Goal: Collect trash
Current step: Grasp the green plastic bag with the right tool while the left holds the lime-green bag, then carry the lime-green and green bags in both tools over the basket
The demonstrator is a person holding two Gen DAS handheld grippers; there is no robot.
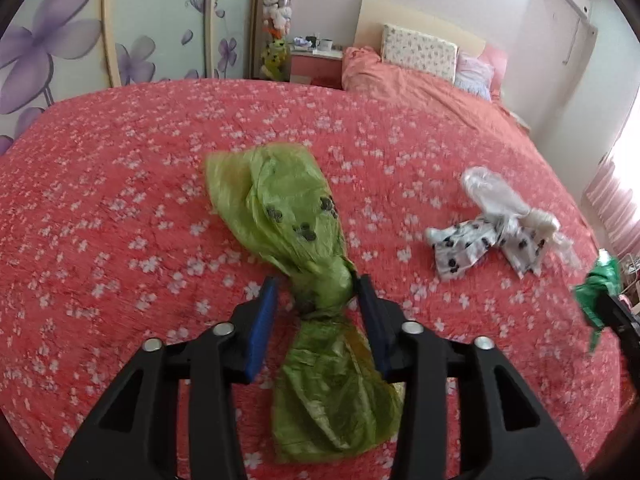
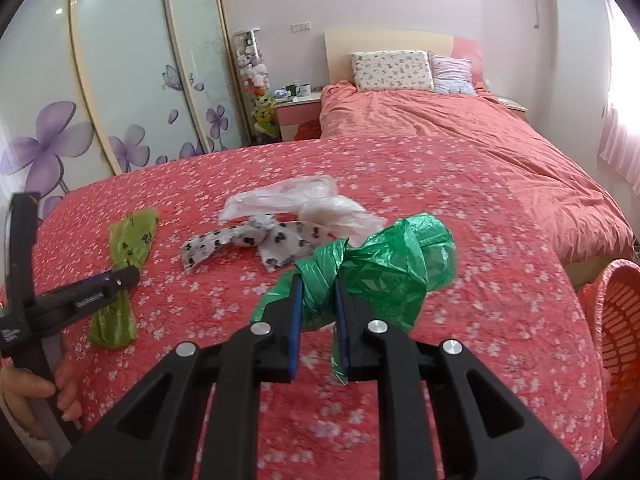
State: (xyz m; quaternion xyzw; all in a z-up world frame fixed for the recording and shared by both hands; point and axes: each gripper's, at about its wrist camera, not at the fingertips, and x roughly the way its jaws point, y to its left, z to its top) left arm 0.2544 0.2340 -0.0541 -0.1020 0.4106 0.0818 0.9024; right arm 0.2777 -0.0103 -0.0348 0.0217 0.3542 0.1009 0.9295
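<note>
A light green knotted plastic bag [image 1: 296, 216] lies on the red flowered bedspread [image 1: 120, 200]. My left gripper [image 1: 316, 292] is open, one jaw on each side of the bag's knot, not squeezing it. The bag also shows in the right wrist view [image 2: 128, 236] with the left gripper [image 2: 116, 280] over it. My right gripper [image 2: 318, 284] is shut on a dark green plastic bag [image 2: 392, 260] and holds it above the bed; it appears at the right edge of the left wrist view [image 1: 600, 284]. A white paw-print bag [image 2: 256, 240] and a clear bag [image 2: 304, 200] lie mid-bed.
An orange plastic basket [image 2: 620, 328] stands off the bed's right side. A folded pink duvet [image 2: 480, 132] and pillows [image 2: 392, 70] lie at the head. A wardrobe with purple flowers [image 2: 120, 80] stands left, a nightstand [image 2: 298, 114] behind.
</note>
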